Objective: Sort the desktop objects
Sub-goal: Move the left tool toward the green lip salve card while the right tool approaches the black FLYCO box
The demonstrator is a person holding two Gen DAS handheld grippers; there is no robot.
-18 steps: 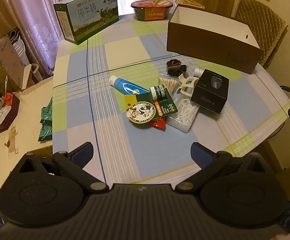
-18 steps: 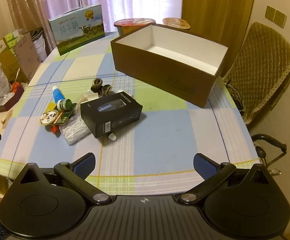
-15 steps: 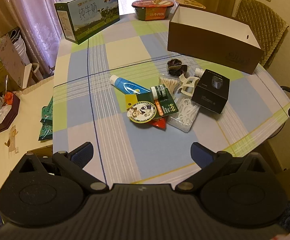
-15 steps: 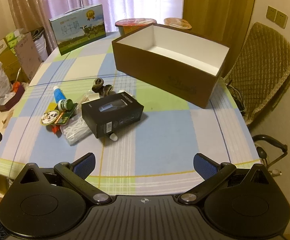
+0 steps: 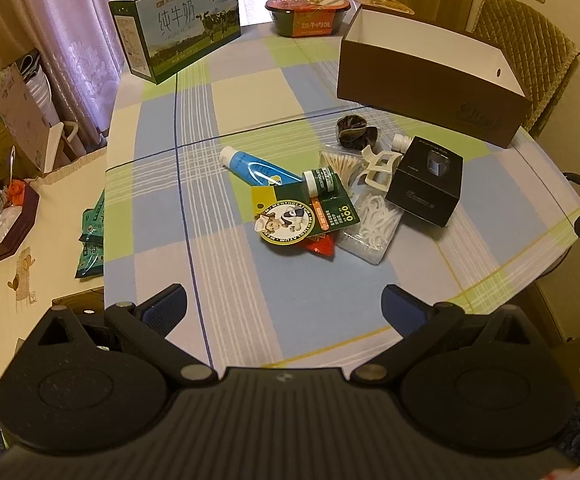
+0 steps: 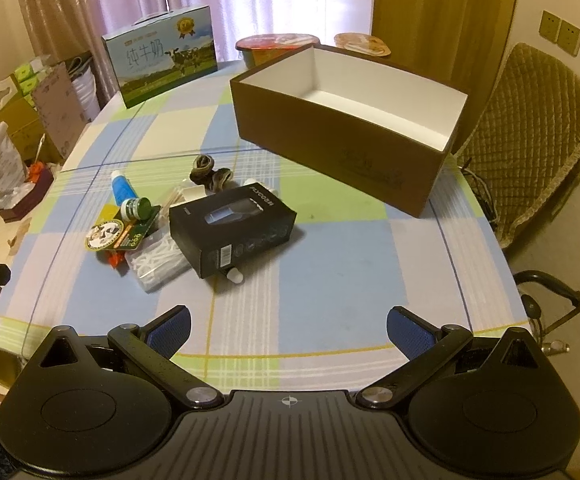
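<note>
Left wrist view: left gripper (image 5: pixel 283 304) jaws fully spread, empty — staged above near table edge, clutter at 12 o'clock. One blue tube (image 5: pixel 255 169), one black carton (image 5: pixel 426 182).

Right wrist view: right gripper (image 6: pixel 288 326) wide open, holding nothing. One brown box (image 6: pixel 332 142) at 1 o'clock, open-topped, empty — likely sorting bin.

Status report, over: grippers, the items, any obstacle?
Both jaws open, empty. Pile around black box untouched; brown box empty. Nothing in the way.

Cloth checked tablecloth (image 5: pixel 249 92), matt cardboard box (image 6: pixel 330 148), glossy plastic tube (image 5: pixel 255 168)
</note>
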